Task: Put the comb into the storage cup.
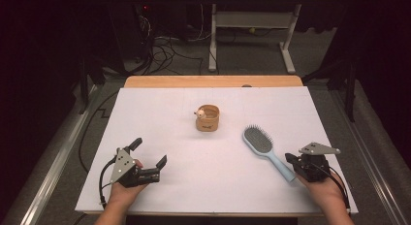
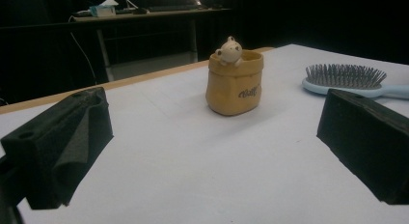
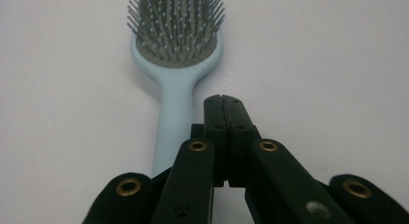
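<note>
On the white surface (image 1: 160,137), seen from the high view, a pale blue hairbrush (image 1: 265,148) is laid bristles up, right of centre, its head toward the far left and its handle running to the near right. The right tongs (image 1: 292,160) are held closed just beside the handle's near end, with nothing gripped; the right hand (image 1: 325,185) is rested low on the surface at the near right edge. The left tongs (image 1: 148,152) are spread wide open and empty at the near left, with the left hand (image 1: 125,188) laid flat behind them. A small tan pot (image 1: 208,118) with a bear figure on its rim is set near the middle, well apart from both.

In the left gripper view, the pot (image 2: 235,84) is seen standing upright ahead and the hairbrush (image 2: 348,79) to the right, between jaws held far apart and level with the surface.

In the right gripper view, the closed tongs (image 3: 224,102) are pointed along the brush, lying just right of the handle (image 3: 172,122) and not around it. The hairbrush is judged to be light, stiff plastic, smooth and somewhat slippery on the handle; the bristled head would give an uneven hold. The narrow handle, near its middle, is judged the best place to be taken, once the jaws are opened across it.
</note>
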A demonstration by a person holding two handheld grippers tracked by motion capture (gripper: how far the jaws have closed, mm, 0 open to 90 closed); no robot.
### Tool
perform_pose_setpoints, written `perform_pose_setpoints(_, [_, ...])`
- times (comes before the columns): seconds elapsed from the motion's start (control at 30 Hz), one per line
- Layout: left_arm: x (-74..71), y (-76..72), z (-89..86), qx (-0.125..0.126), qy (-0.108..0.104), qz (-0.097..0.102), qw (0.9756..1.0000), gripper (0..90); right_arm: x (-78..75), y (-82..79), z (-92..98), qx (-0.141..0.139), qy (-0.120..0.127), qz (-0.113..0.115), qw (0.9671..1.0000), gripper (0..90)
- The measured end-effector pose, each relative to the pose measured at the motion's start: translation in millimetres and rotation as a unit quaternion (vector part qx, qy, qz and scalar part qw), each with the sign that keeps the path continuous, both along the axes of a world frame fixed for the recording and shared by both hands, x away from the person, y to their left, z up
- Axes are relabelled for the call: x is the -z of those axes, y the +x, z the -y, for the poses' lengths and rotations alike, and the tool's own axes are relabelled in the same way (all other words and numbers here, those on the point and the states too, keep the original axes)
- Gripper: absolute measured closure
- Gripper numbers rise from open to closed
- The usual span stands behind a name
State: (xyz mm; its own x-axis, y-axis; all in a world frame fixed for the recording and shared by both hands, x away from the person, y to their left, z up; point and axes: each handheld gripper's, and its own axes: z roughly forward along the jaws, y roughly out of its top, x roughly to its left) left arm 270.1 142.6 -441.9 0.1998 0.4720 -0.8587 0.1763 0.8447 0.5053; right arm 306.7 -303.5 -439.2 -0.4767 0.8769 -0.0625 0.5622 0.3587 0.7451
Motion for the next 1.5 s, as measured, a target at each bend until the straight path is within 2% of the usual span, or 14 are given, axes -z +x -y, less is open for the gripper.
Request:
perform_pose_setpoints(0.13, [1.8,0.9,0.9,0.005,0.007,-0.009,0.9999,0.1,4.0,-4.2,6.7,0.012,0.027,0.036,0.9989,90.0])
perform_pose_setpoints(0.2, [2.8,1.3,1.5,0.007,0.01,-0.015,0.9998,0.1,7.9,-8.4,10.1,0.021,0.046,0.058,0.997,90.0])
perform_pose_setpoints(0.27, [3.3,1.9,2.2,0.007,0.011,-0.018,0.9997,0.1,9.2,-10.9,13.2,0.024,0.064,0.07,0.9952,90.0])
perform_pose_setpoints(0.33, [4.1,1.7,2.8,0.014,0.014,-0.021,0.9996,0.1,8.4,-13.2,15.2,0.026,0.063,0.084,0.9942,90.0])
perform_pose_setpoints(0.4, [5.0,2.8,3.3,0.013,0.019,-0.021,0.9995,0.2,7.7,-15.2,17.4,0.03,0.073,0.094,0.9924,86.3])
perform_pose_setpoints(0.47, [5.6,4.1,3.6,0.012,0.024,-0.022,0.9994,0.2,8.2,-15.4,19.5,0.031,0.086,0.094,0.9914,80.8])
perform_pose_setpoints(0.67, [5.5,4.4,4.2,0.013,0.018,-0.037,0.9991,0.1,11.0,-14.9,21.3,0.035,0.092,0.1,0.9901,55.4])
perform_pose_setpoints(0.93, [5.8,4.9,2.3,0.011,0.02,-0.026,0.9994,0.1,12.3,-13.5,19.9,0.015,0.114,0.101,0.9882,21.7])
perform_pose_setpoints(1.0, [4.9,4.8,2.4,0.008,0.011,-0.031,0.9994,0.1,12.2,-13.6,18.1,0.013,0.113,0.103,0.9881,15.1])
perform_pose_setpoints(1.1, [4.6,5.1,1.6,0.006,0.011,-0.03,0.9995,0.1,11.5,-14.2,16.1,0.007,0.116,0.107,0.9874,9.6])
perform_pose_setpoints(1.2, [4.3,5.3,1.2,0.005,0.01,-0.029,0.9995,0.1,10.8,-14.5,14.3,0.009,0.116,0.112,0.9869,0.2])
perform_pose_setpoints(1.4, [4.2,6.0,0.1,0.002,0.01,-0.026,0.9996,0.1,7.6,-16.8,14.2,0.012,0.118,0.128,0.9846,0.1])
perform_pose_setpoints(1.5, [4.2,5.5,-0.4,0.006,0.011,-0.026,0.9996,0.1,6.3,-16.1,12.3,0.01,0.113,0.124,0.9858,0.1])
